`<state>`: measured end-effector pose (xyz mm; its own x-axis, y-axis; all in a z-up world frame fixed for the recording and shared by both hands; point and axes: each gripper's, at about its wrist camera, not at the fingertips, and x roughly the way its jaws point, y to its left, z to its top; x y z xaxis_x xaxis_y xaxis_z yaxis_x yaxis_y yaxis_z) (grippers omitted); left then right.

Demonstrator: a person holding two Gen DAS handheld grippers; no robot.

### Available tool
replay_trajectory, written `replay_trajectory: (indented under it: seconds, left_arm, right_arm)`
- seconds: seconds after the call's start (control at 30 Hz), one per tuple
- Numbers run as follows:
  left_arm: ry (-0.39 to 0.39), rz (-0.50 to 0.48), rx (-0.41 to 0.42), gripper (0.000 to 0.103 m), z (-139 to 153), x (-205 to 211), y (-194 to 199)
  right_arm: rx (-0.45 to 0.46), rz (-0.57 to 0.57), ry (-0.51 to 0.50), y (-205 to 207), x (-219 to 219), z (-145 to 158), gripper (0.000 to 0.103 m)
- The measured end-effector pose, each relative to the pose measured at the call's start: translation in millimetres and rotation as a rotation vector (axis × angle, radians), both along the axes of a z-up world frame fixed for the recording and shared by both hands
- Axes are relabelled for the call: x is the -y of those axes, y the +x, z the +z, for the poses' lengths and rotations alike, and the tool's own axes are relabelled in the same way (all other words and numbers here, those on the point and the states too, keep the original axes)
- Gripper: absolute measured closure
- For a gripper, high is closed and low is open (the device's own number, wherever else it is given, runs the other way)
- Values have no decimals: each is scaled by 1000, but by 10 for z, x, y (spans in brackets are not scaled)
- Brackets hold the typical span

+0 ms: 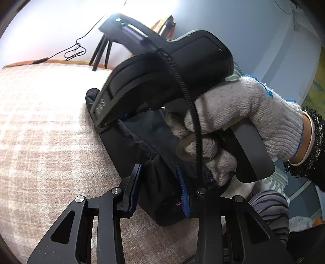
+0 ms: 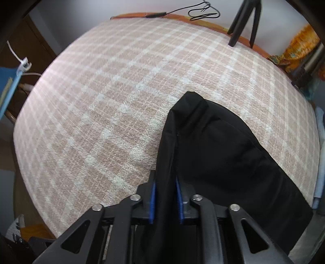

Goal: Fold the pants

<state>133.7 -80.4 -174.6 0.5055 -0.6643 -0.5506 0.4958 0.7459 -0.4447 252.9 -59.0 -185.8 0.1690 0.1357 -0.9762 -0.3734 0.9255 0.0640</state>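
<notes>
Black pants (image 2: 223, 152) on checked bed (image 2: 101, 101). Right gripper (image 2: 165, 195) jaws clamped on fabric fold. Left gripper (image 1: 160, 188) jaws pinch bunched pants; gloved hand (image 1: 243, 121) close ahead.

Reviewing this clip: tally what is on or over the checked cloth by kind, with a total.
Black pants: 1
Tongs: 2, the left tongs and the right tongs, each closed on pants fabric
Gloved hand: 1, holding the right tongs' handle
Black tripod: 1
Black cable: 1
Total: 6
</notes>
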Motion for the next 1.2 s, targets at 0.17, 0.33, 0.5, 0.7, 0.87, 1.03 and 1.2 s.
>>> replay_trajectory:
  seconds: [0.17,0.33,0.5,0.7,0.87,1.03,1.2]
  left_arm:
    - [43,-5,10,70,101,-24,-78]
    - [30,16,-3,69,152,-276,-165]
    - [12,81,14,68,163,-621,-258]
    - [10,139,-51,68,71,-767,-26]
    - [29,35,-64,68,24,-315,162]
    - [32,-50,-53,68,52,113,305]
    - [-3,-99,-53,68,143,304,375]
  right_arm:
    - [32,-47,111,-87,303,104,100]
    - [56,-80,196,-211,539,202,101]
    - [69,-116,267,-230,781,300,102]
    - [92,-153,334,-184,823,416,102]
    - [119,-179,367,-232,1032,544,102]
    - [141,-217,390,-312,1302,657,102]
    - [167,-244,398,-372,1581,773,102]
